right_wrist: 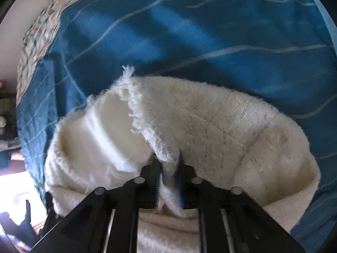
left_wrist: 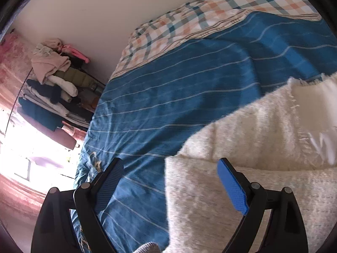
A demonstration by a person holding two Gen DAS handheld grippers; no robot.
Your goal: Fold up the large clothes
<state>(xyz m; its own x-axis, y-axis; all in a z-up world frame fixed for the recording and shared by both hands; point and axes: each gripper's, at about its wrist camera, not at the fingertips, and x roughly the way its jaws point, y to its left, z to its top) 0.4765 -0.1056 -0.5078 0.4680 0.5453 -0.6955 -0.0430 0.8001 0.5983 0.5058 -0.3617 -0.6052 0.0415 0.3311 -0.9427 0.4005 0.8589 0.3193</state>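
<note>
A cream fuzzy knit garment (left_wrist: 263, 147) lies on a bed with a blue striped cover (left_wrist: 168, 97). My left gripper (left_wrist: 168, 168) is open, with its jaws wide apart over the garment's left edge and holding nothing. In the right wrist view my right gripper (right_wrist: 168, 168) is shut on a frayed edge of the cream garment (right_wrist: 210, 130) and lifts that flap. The smoother white inside (right_wrist: 101, 130) shows under the flap. The blue cover (right_wrist: 189, 42) lies beyond.
A checked orange and teal quilt (left_wrist: 210, 10) lies at the bed's far end by a white wall. A pile of clothes (left_wrist: 54, 80) sits on a rack left of the bed. Bright light falls on the floor at the left.
</note>
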